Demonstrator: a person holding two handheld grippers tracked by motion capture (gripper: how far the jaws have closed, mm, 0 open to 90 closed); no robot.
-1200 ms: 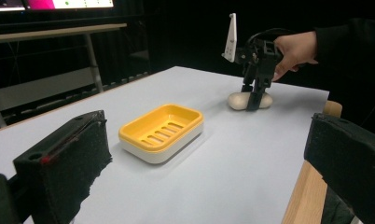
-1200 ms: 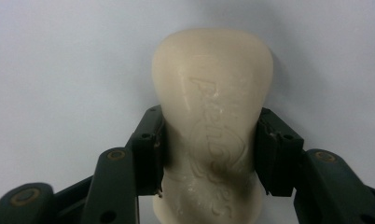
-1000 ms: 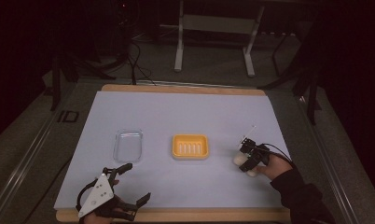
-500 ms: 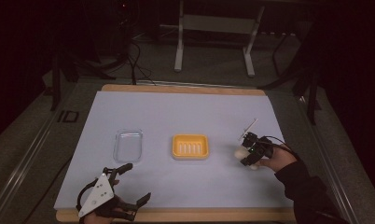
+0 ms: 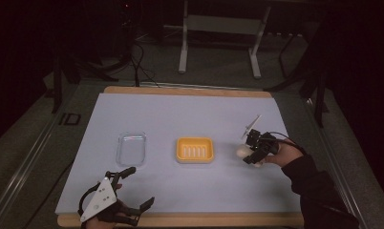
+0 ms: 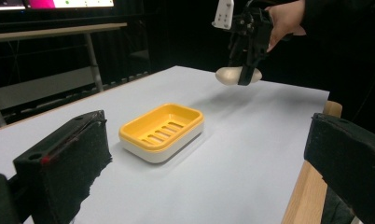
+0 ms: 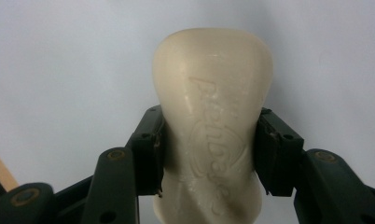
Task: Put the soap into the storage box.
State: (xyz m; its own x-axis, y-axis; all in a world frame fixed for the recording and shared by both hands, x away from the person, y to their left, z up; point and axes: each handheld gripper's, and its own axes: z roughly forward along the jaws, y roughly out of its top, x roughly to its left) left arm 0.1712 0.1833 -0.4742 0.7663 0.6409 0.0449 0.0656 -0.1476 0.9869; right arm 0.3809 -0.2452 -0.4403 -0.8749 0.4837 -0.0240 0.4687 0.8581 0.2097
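Observation:
A cream bar of soap (image 7: 212, 116) with raised lettering sits clamped between the two black jaws of my right gripper (image 7: 209, 154), which is shut on it. In the high view that gripper (image 5: 250, 153) holds the soap (image 5: 241, 151) above the table, just right of the yellow soap dish (image 5: 195, 149). The left gripper view shows the soap (image 6: 228, 76) hanging in the air beyond the dish (image 6: 161, 130). My left gripper (image 5: 138, 190) rests at the table's front left corner, its jaws wide apart with nothing between them.
A clear plastic lid or tray (image 5: 131, 148) lies left of the dish. The white mat (image 5: 190, 114) covers a wooden board whose edge (image 5: 180, 220) runs along the front. Table legs and cables stand on the dark floor beyond.
My right gripper has risen off the mat with the soap and shifted a little toward the dish. The left gripper has stayed where it was.

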